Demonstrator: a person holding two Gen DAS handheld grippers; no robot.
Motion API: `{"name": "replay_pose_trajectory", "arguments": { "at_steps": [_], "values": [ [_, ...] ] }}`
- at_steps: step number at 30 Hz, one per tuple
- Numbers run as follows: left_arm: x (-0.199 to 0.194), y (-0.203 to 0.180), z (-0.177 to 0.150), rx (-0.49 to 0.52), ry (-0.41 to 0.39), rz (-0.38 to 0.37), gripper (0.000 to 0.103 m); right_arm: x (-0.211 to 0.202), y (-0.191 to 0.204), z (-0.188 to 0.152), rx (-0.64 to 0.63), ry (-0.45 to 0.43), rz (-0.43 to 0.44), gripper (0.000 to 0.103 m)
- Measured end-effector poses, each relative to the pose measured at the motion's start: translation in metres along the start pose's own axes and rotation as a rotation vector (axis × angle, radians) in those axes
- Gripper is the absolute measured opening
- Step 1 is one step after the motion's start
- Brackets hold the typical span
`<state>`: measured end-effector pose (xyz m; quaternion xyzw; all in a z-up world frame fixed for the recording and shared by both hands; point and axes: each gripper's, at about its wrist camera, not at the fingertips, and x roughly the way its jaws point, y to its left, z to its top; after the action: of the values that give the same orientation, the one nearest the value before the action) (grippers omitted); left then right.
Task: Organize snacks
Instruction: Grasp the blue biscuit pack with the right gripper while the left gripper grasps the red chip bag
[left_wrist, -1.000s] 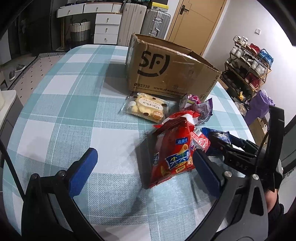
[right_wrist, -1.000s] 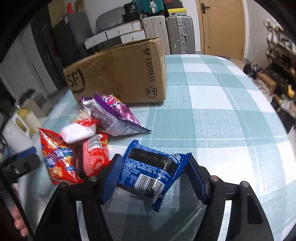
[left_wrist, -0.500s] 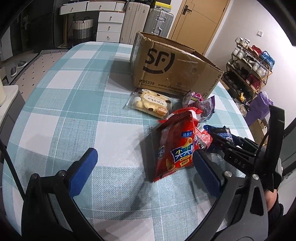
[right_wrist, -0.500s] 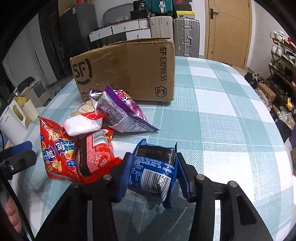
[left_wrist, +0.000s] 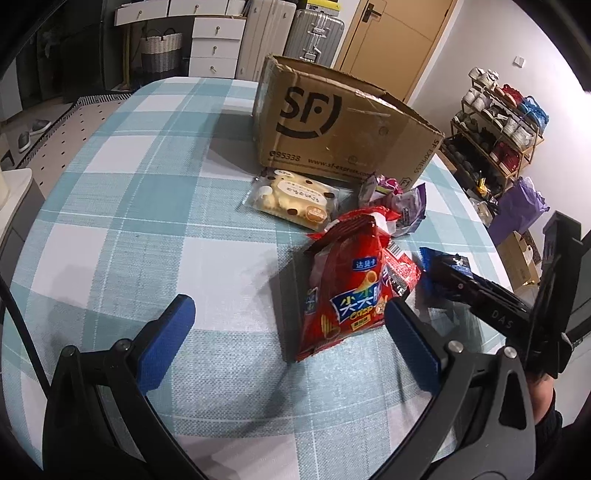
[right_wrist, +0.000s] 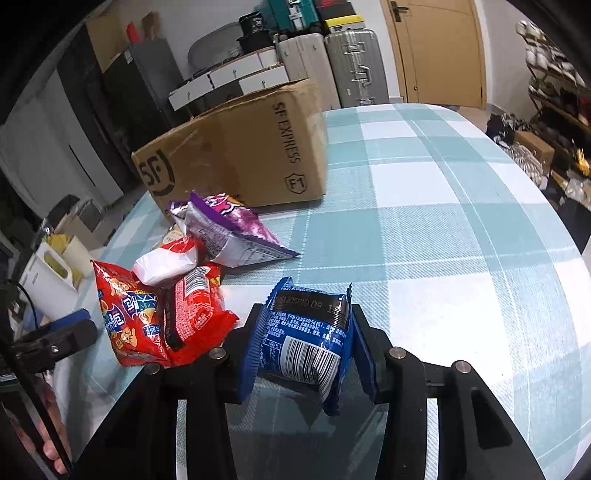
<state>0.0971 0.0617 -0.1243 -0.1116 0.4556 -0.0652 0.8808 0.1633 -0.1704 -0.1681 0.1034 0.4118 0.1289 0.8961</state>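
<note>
Your right gripper (right_wrist: 306, 350) jaws pinch blue snack packet (right_wrist: 306, 332), squeezed between pads, long axis across jaws. Cardboard box (right_wrist: 236, 155) lies ahead and left of jaws. Your left gripper (left_wrist: 288, 343) jaws wide, empty; red chip bag (left_wrist: 347, 291) just ahead.

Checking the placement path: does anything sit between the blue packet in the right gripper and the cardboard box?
Partly: the purple snack bag lies between the blue packet and the cardboard box; the tablecloth right of it is bare.

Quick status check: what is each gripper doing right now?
Left gripper: open, holding nothing, above the tablecloth.
Right gripper: jaws have just been closing, now shut on the blue snack packet.
</note>
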Motion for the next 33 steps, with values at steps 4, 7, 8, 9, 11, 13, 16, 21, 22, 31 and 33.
{"name": "replay_pose_trajectory", "arguments": {
  "at_steps": [4, 7, 8, 9, 11, 13, 16, 21, 22, 31, 33],
  "values": [
    [0.009, -0.006, 0.001, 0.015, 0.017, -0.008, 0.102, -0.008, -0.009, -0.003, 0.027, -0.011, 0.018, 0.044],
    [0.019, -0.013, 0.005, 0.051, 0.029, 0.004, 0.102, -0.014, -0.013, -0.005, 0.034, -0.019, 0.019, 0.044],
    [0.022, -0.014, 0.006, 0.054, 0.031, 0.005, 0.102, -0.016, -0.015, -0.005, 0.037, -0.019, 0.022, 0.044],
    [0.025, -0.015, 0.008, 0.056, 0.034, 0.008, 0.102, -0.018, -0.017, -0.005, 0.04, -0.022, 0.022, 0.044],
    [0.03, -0.015, 0.009, 0.05, 0.042, 0.004, 0.102, -0.022, -0.019, -0.006, 0.047, -0.027, 0.026, 0.044],
    [0.035, -0.015, 0.012, 0.041, 0.052, -0.004, 0.102, -0.026, -0.02, -0.008, 0.051, -0.033, 0.028, 0.044],
    [0.042, -0.015, 0.015, 0.028, 0.059, -0.016, 0.102, -0.031, -0.023, -0.01, 0.054, -0.04, 0.027, 0.044],
    [0.053, -0.014, 0.017, 0.005, 0.08, -0.055, 0.1, -0.037, -0.027, -0.012, 0.063, -0.051, 0.025, 0.044],
    [0.055, -0.014, 0.016, -0.002, 0.087, -0.068, 0.099, -0.038, -0.028, -0.012, 0.064, -0.051, 0.026, 0.044],
    [0.054, -0.013, 0.014, 0.011, 0.096, -0.174, 0.038, -0.045, -0.029, -0.014, 0.065, -0.062, 0.029, 0.044],
    [0.052, -0.015, 0.014, 0.026, 0.092, -0.169, 0.038, -0.047, -0.028, -0.015, 0.061, -0.065, 0.03, 0.044]
  ]
}}
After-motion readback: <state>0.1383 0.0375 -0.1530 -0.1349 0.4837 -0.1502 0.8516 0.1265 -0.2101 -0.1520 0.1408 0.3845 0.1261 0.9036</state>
